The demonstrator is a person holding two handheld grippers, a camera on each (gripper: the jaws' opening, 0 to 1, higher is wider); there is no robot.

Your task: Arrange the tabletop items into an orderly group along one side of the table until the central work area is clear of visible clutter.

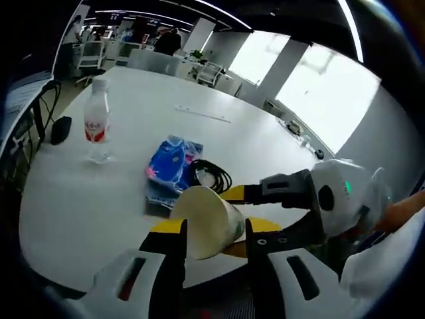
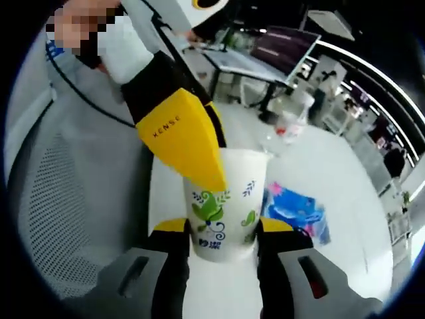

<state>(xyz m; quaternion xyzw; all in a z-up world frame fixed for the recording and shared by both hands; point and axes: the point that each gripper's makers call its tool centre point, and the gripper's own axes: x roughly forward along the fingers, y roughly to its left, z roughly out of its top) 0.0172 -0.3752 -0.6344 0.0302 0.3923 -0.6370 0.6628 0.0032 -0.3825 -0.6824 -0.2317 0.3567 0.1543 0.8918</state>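
Cup (image 1: 207, 222): one, paper, lying tilted between both tongs at the table's (image 1: 86, 212) near edge, mouth toward the left gripper (image 1: 216, 242).
Right gripper (image 2: 222, 246): jaws closed on the cup's base (image 2: 222, 212).
Left gripper: a yellow jaw reaches the rim; whether it grips, I cannot tell.
Axis: cup's length runs from one gripper to the other.
Other items: one bottle (image 1: 97, 119), one blue pack (image 1: 169, 169), one black cable coil (image 1: 209, 176), one dark object (image 1: 60, 129) at the far left edge.

"XENSE" on left gripper (image 2: 199, 159) yellow finger.
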